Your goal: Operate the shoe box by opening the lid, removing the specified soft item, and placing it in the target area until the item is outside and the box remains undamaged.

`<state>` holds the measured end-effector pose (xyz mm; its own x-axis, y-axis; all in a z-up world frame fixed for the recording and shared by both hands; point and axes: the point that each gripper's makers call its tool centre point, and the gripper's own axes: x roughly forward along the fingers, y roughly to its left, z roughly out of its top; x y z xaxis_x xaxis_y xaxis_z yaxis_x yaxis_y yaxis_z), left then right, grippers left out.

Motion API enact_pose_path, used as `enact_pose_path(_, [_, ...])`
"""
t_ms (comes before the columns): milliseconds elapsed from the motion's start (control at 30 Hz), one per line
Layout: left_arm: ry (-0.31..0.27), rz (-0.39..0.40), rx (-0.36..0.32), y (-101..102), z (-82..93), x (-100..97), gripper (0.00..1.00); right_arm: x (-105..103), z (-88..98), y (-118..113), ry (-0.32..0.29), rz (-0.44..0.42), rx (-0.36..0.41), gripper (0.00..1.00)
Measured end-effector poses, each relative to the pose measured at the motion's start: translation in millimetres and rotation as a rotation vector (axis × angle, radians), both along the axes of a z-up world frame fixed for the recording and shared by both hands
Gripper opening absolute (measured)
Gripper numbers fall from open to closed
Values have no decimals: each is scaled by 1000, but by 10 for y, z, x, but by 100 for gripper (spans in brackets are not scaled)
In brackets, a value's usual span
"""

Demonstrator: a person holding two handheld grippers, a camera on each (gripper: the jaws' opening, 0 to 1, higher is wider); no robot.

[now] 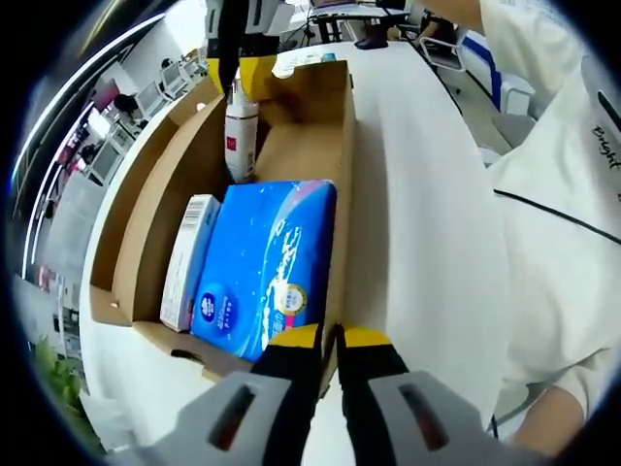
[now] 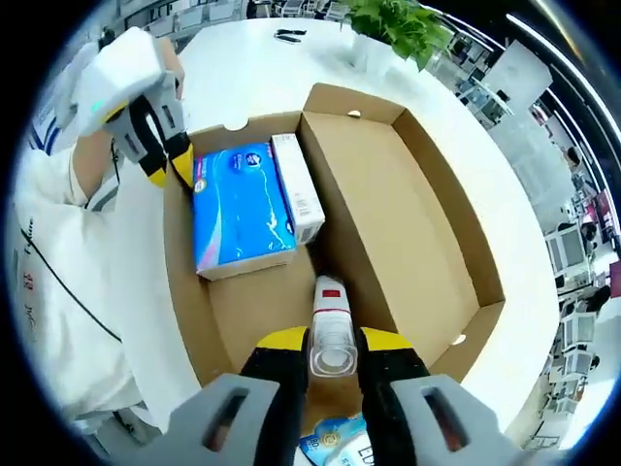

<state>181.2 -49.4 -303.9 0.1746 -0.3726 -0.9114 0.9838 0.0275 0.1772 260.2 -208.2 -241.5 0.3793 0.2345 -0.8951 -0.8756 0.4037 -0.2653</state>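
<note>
In the right gripper view the right gripper [image 2: 333,351], with grey jaws and yellow-tipped black fingers, reaches down into the open brown cardboard shoe box [image 2: 441,218] and is closed on a white plastic bottle with a clear cap and red label [image 2: 329,330], the cap sitting between its fingertips. Just beyond the bottle, on the box floor, lies the soft blue plastic tissue pack [image 2: 240,209], flat, with a narrow white carton [image 2: 298,186] touching its right side. At the far left wall of the box the left gripper [image 2: 163,153] comes down over the edge beside the blue pack's corner, held in the person's hand, white sleeve [image 2: 68,282] below it. From the left gripper view, that gripper's jaws stand narrow, pinching the near wall of the box, with the pack lying just beyond its tips, touching nothing of them. Past the pack stands the bottle, upright, gripped from above by the right gripper at the far end. The box rests on a white round table [image 1: 417,194].
</note>
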Motion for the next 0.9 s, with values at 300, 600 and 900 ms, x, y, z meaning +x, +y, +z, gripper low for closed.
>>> enact_pose_path(300, [-5, -6, 0, 1, 2, -1, 6, 184, 28, 321, -31, 33, 67, 18])
enact_pose_path(600, [-14, -9, 0, 6, 1, -8, 6, 336, 73, 329, -201, 43, 247, 19])
enact_pose_path(900, [-12, -4, -1, 10, 1, -6, 6, 379, 176, 398, -411, 65, 493, 19])
